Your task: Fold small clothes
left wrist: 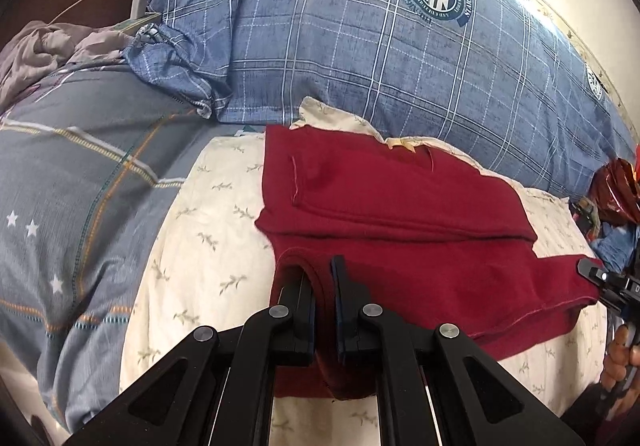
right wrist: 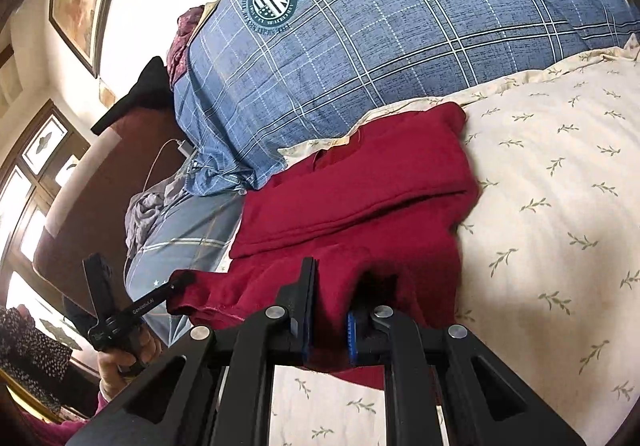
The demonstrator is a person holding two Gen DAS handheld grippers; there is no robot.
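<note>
A dark red garment (left wrist: pixel 392 202) lies partly folded on a cream leaf-print sheet (left wrist: pixel 200 246). My left gripper (left wrist: pixel 322 278) is shut on the garment's near left hem, the cloth bunched between its jaws. My right gripper (right wrist: pixel 334 286) is shut on the garment's (right wrist: pixel 360 182) near right edge, which drapes over its right finger. Each gripper shows in the other's view: the right one at the garment's corner (left wrist: pixel 600 278), the left one clamped on the other corner (right wrist: pixel 176 282). Both hold the near edge slightly lifted.
A large blue plaid quilt (left wrist: pixel 360 46) is piled just behind the garment. A grey-blue striped cover (left wrist: pixel 80 186) lies to the left, with crumpled grey cloth (left wrist: pixel 44 46) and a white charger (left wrist: pixel 138 2) beyond. Shiny red wrapping (left wrist: pixel 616 190) sits at the right.
</note>
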